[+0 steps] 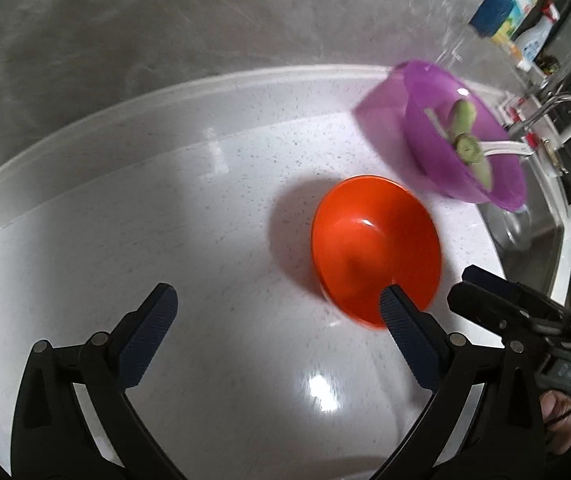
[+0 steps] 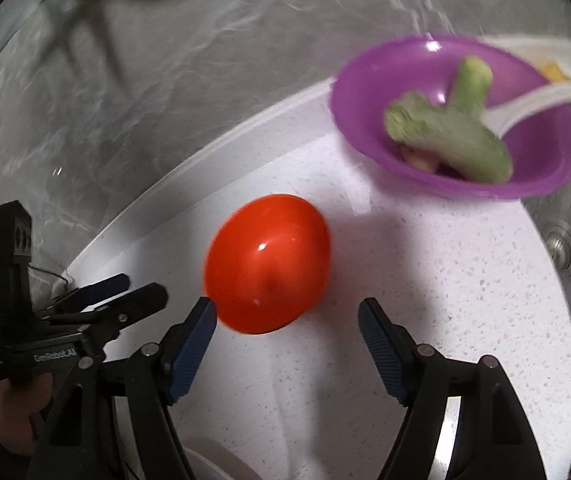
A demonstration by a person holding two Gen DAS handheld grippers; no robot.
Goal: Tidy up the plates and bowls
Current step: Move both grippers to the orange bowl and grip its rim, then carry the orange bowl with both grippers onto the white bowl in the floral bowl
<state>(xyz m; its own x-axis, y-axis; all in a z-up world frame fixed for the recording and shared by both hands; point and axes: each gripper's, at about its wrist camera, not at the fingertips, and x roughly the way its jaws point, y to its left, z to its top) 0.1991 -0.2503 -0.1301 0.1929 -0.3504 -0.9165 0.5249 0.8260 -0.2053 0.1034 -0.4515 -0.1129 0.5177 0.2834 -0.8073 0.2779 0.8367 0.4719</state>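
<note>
Orange plastic marks the landmark here: an empty orange bowl [image 1: 375, 248] is seen upright on the speckled white countertop [image 1: 165, 208], and everything else can be placed from it. Beyond it, toward the sink [image 1: 525, 248], a purple bowl [image 1: 461, 136] is found near but not touching; green vegetable pieces [image 2: 449, 128] and a white spoon [image 2: 525, 110] are held in it, so it would probably be left aside until emptied. The left gripper [image 1: 275, 312] is held just in front of the orange bowl with its jaws spread wide and nothing between them; one fingertip overlaps the bowl's near rim in the left wrist view, though contact cannot be confirmed because of blur. The right gripper [image 2: 287, 316] is likewise spread and empty, angled down over the near side of the orange bowl, with its left pad close beside the bowl's wall. Both tools appear to be brought in open so that a rim could be taken between the pads. A hand [image 2: 17, 412] is seen around the left gripper's handle in the right wrist view. No plates can be made out apart from a pale curved edge at the bottom of each view, whose identity cannot be told. The sorting is judged to be barely begun.
</note>
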